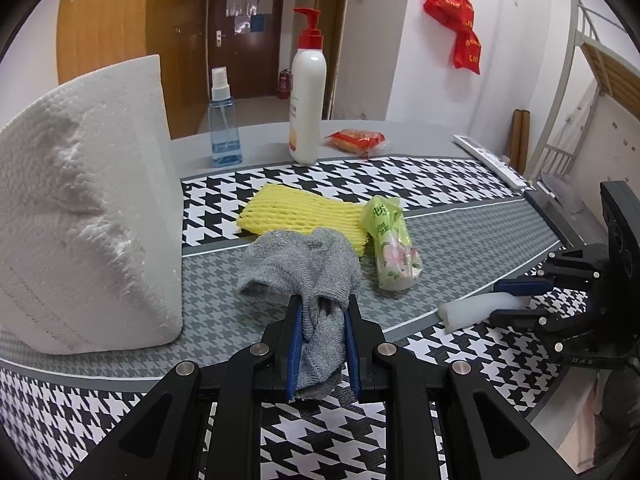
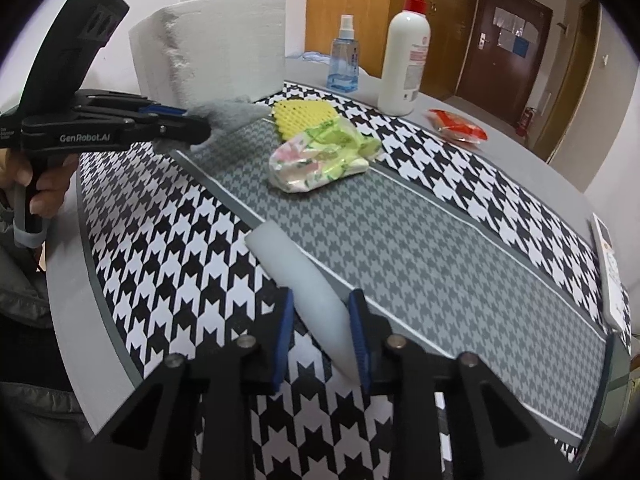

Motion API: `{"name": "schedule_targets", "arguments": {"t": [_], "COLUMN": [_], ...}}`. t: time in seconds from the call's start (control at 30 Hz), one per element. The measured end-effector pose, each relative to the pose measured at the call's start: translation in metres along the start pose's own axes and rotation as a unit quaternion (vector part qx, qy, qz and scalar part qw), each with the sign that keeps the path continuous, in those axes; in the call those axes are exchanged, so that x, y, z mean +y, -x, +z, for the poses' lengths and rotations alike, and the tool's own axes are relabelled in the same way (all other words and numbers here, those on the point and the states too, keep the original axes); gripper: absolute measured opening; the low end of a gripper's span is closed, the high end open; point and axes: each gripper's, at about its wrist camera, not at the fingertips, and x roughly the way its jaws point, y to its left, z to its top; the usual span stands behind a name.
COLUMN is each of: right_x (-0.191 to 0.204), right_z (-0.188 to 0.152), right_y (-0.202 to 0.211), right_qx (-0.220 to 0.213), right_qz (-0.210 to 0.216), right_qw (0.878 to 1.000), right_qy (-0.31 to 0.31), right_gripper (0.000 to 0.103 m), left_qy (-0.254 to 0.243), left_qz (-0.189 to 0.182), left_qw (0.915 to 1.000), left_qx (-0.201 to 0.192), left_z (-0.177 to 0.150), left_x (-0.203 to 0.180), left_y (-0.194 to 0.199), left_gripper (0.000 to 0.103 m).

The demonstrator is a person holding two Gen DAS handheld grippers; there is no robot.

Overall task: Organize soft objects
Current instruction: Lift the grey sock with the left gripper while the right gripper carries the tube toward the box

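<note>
My left gripper is shut on a grey knitted cloth and holds it above the houndstooth mat, just in front of a yellow foam net. The cloth also shows in the right wrist view. A green floral tissue pack lies right of the net. My right gripper holds a white foam stick between its blue pads; the stick's far end rests on the mat. A large white foam block stands at the left.
A blue spray bottle, a white pump bottle and a red snack packet stand at the table's far side. A white remote lies at the right edge. The houndstooth mat covers the round table.
</note>
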Motion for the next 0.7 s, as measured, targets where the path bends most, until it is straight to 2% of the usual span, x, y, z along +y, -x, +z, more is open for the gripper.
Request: {"name": "schedule_targets", "arguments": {"t": [0.03, 0.07, 0.2, 0.33, 0.5, 0.7], "right_x": [0.001, 0.002, 0.003, 0.005, 0.002, -0.001], "right_z": [0.0, 0.0, 0.001, 0.002, 0.004, 0.001], "right_y": [0.001, 0.004, 0.018, 0.025, 0.036, 0.047], "right_qx": [-0.001, -0.004, -0.024, -0.031, -0.059, -0.091], "right_qz": [-0.003, -0.007, 0.002, -0.009, 0.002, 0.006], "right_qw": [1.0, 1.0, 0.999, 0.997, 0.99, 0.979], "right_qy": [-0.002, -0.006, -0.032, -0.064, -0.129, -0.184], "right_gripper": [0.028, 0.02, 0.02, 0.02, 0.015, 0.015], "left_qy": [0.001, 0.001, 0.0, 0.003, 0.0, 0.0], "left_qz": [-0.001, -0.002, -0.003, -0.007, -0.008, -0.008], "left_qw": [1.0, 1.0, 0.9999, 0.9996, 0.9993, 0.9985], "left_qx": [-0.002, -0.004, -0.011, -0.026, -0.037, -0.054], "left_z": [0.0, 0.0, -0.001, -0.001, -0.003, -0.004], "left_x": [0.0, 0.0, 0.001, 0.003, 0.003, 0.005], "left_y": [0.001, 0.002, 0.008, 0.018, 0.028, 0.039], "left_gripper": [0.02, 0.02, 0.02, 0.02, 0.02, 0.02]}}
